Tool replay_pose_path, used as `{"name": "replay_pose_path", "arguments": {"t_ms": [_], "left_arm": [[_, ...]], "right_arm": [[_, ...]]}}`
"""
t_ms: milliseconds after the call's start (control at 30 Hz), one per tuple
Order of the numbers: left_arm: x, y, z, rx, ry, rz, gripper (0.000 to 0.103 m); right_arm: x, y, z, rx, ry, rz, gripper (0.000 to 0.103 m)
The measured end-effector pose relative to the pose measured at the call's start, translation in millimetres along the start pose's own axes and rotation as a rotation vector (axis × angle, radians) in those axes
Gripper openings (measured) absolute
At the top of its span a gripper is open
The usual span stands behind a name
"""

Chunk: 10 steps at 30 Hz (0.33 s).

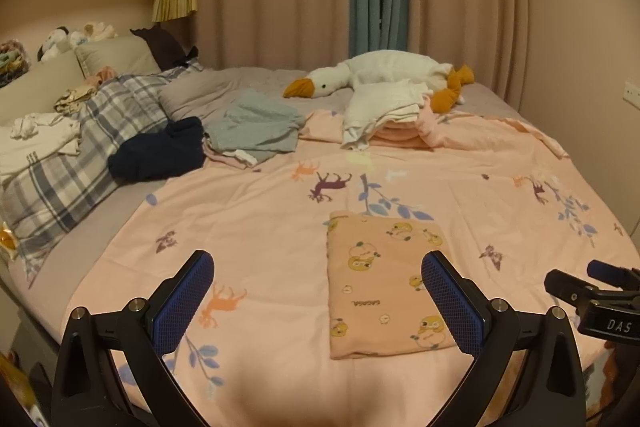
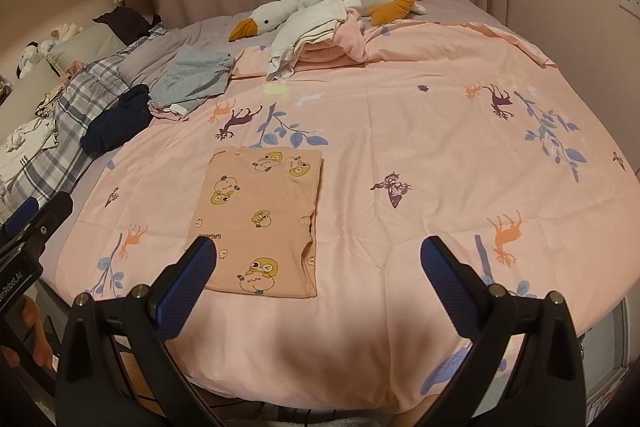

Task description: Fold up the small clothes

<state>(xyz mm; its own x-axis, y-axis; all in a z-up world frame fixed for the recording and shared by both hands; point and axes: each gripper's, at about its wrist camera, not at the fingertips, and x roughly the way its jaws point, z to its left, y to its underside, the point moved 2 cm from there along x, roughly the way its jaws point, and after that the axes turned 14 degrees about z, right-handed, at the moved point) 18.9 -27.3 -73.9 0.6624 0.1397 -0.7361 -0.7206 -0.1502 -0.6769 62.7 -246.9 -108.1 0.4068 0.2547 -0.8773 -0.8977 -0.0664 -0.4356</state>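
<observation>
Hovering over the bed's near edge, left tool and right tool are gaping wide, holding nothing. Just beyond, one peach printed garment is lying folded flat. Toward the far edge, grey garment, navy garment and a pink-white pile are apparently awaiting folding.

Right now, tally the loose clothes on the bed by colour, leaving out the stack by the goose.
Peach cartoon-print, folded flat: 1
Grey: 1
Navy: 1
Total: 3
</observation>
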Motion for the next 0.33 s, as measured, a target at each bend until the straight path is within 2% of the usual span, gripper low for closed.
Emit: {"name": "replay_pose_path", "arguments": {"t_ms": [333], "left_arm": [[2.1,-2.6,1.2,-0.002,-0.004,0.014,0.103]], "right_arm": [[-0.2,0.6,-2.6,0.002,0.005,-0.003,0.102]]}}
